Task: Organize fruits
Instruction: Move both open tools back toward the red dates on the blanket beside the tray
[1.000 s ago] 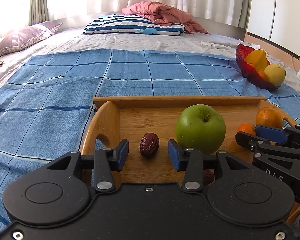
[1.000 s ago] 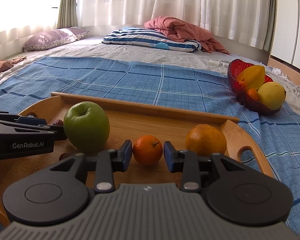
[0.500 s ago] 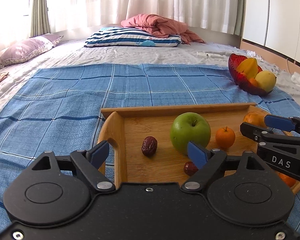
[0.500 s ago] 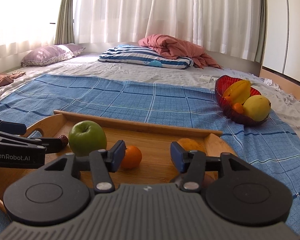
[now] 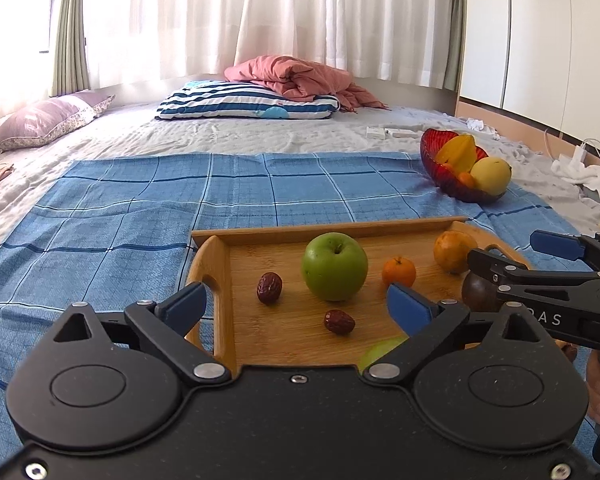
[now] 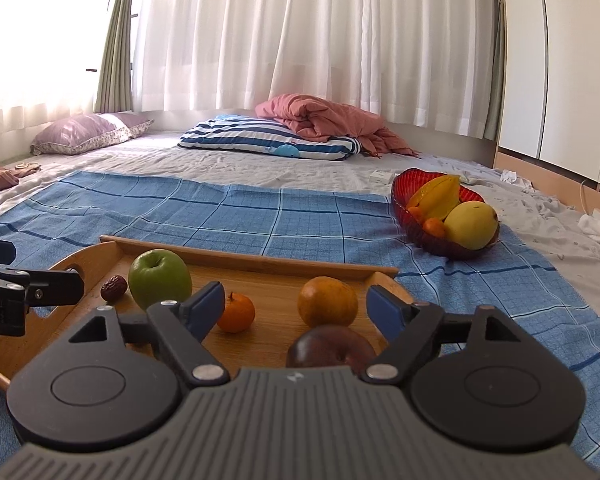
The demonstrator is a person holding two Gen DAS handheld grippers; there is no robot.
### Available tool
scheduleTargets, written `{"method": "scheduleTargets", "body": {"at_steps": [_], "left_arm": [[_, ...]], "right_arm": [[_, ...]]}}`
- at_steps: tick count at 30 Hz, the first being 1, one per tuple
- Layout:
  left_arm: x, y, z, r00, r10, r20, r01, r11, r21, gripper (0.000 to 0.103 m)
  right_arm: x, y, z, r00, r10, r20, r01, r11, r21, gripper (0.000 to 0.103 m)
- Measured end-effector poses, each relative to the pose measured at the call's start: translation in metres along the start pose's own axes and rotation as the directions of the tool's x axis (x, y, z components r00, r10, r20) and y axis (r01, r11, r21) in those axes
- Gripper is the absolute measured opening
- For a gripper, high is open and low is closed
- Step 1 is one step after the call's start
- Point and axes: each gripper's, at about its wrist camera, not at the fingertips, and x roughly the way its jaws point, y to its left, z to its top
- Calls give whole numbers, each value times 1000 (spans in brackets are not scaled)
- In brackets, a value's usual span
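Wooden tray point(image 5: 220, 300): holds six loose fruits, the green apple point(image 5: 335, 266) biggest.
Red bowl point(image 5: 434, 160): beyond tray, part-filled (sorting seemingly unfinished).
Left gripper point(image 5: 296, 304), right gripper point(image 6: 296, 308): near tray, jaws just opened wide, empty.

Wood, cloth, glass and plastic on a bed

Pale matt wooden tray point(image 5: 220, 280) with visible grain; woven blue checked cloth point(image 5: 140, 216); glossy red glass bowl point(image 6: 404, 200); smooth, shiny green apple point(image 5: 335, 266); wrinkled dark date point(image 5: 269, 288); matt black plastic left tongs point(image 5: 296, 304) with blue pads and metal rivets
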Motion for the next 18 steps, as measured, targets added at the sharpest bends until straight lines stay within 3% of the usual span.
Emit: {"method": "scheduleTargets", "body": {"at_steps": [18], "left_arm": [[-36, -35, -32, 996, -85, 3, 84, 995, 59, 102]], "right_arm": [[-50, -21, -33, 997, -59, 42, 58, 998, 5, 98]]}}
